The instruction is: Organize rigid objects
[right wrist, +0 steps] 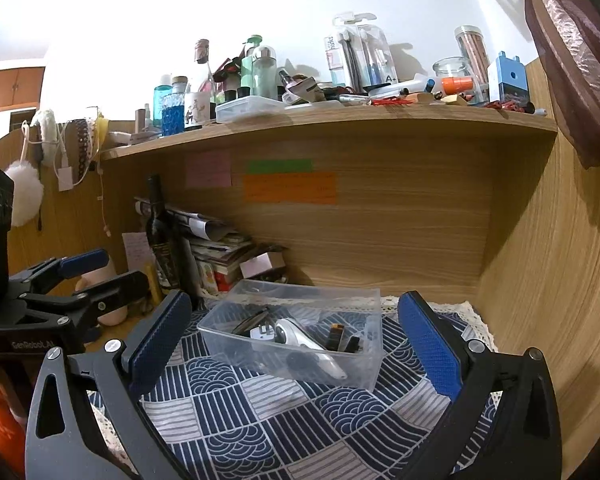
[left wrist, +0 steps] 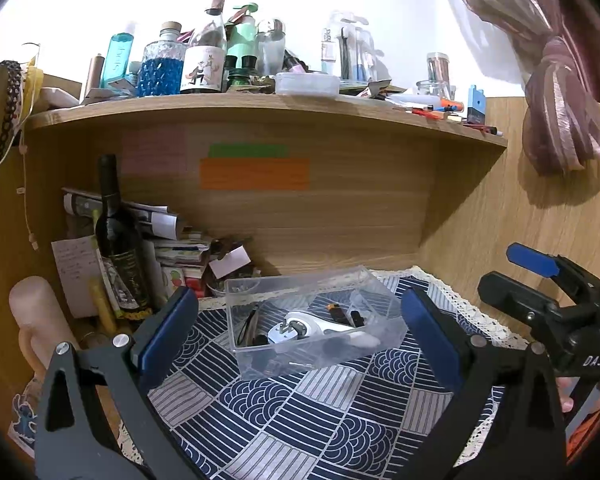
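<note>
A clear plastic box (left wrist: 380,300) (right wrist: 364,364) sits on a blue-and-white patterned cloth (left wrist: 300,412) (right wrist: 260,412). Inside lie a white plug charger with cable (left wrist: 296,330) (right wrist: 296,336), small black items (left wrist: 348,314) (right wrist: 340,338) and dark cords (left wrist: 248,328). My left gripper (left wrist: 300,320) is open and empty, held in front of the box. My right gripper (right wrist: 296,324) is open and empty, also in front of the box. In the left wrist view the right gripper (left wrist: 516,272) shows at the right; in the right wrist view the left gripper (right wrist: 108,268) shows at the left.
A dark wine bottle (left wrist: 120,240) (right wrist: 162,240) stands at the left by stacked papers and books (left wrist: 172,248) (right wrist: 220,248). A wooden shelf (left wrist: 260,104) (right wrist: 340,120) above holds several bottles and jars. A pink curtain (left wrist: 560,100) hangs at the right. Wooden walls close in behind and right.
</note>
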Available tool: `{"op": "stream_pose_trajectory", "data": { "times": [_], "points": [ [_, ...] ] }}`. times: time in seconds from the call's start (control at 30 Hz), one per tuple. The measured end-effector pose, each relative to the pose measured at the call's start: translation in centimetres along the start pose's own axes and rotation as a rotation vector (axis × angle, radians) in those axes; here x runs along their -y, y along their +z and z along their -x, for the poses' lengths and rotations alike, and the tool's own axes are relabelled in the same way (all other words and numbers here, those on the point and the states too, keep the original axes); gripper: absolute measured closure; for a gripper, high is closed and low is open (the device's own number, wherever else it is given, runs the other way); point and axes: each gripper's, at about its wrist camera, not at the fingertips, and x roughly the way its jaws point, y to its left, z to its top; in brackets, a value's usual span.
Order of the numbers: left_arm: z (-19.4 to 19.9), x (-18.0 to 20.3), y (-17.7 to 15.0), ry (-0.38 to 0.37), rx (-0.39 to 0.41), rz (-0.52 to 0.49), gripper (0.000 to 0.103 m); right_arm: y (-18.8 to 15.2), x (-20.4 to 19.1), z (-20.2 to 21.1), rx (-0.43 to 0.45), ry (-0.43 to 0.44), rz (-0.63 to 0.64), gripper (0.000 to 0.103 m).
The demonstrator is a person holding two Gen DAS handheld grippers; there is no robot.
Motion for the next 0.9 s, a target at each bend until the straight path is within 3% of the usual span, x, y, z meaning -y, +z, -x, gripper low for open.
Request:
{"op": "stream_pose_trajectory", "data": {
  "times": [0.9],
  "points": [
    [0.01,-0.27,-0.14,-0.024,0.006,0.001,0.0,-0.21,-0.54,-0.56,-0.018,0.005,-0.015,0.0]
  ]
}}
